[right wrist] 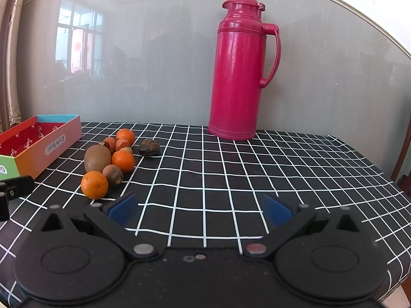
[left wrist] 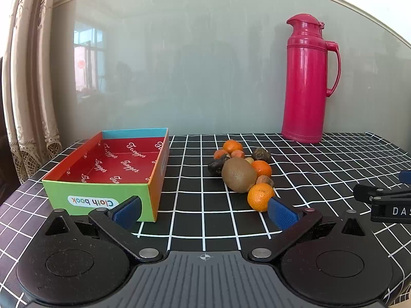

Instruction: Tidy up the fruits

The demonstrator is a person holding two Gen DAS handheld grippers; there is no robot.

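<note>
Blue pads of the left gripper (left wrist: 205, 211) stand wide apart and hold nothing. Just ahead of its right pad lies a mandarin (left wrist: 260, 196), the nearest piece of the fruit pile (left wrist: 241, 169), with a kiwi (left wrist: 239, 175) directly behind it. Ahead of the left pad sits the open cardboard box (left wrist: 102, 195), its red inside empty. The right gripper (right wrist: 199, 211) is also spread open over the bare checked tablecloth (right wrist: 231, 174); the fruits lie ahead to its left. Far ahead, by the wall, a pink thermos jug (right wrist: 237, 77) stands upright.
</note>
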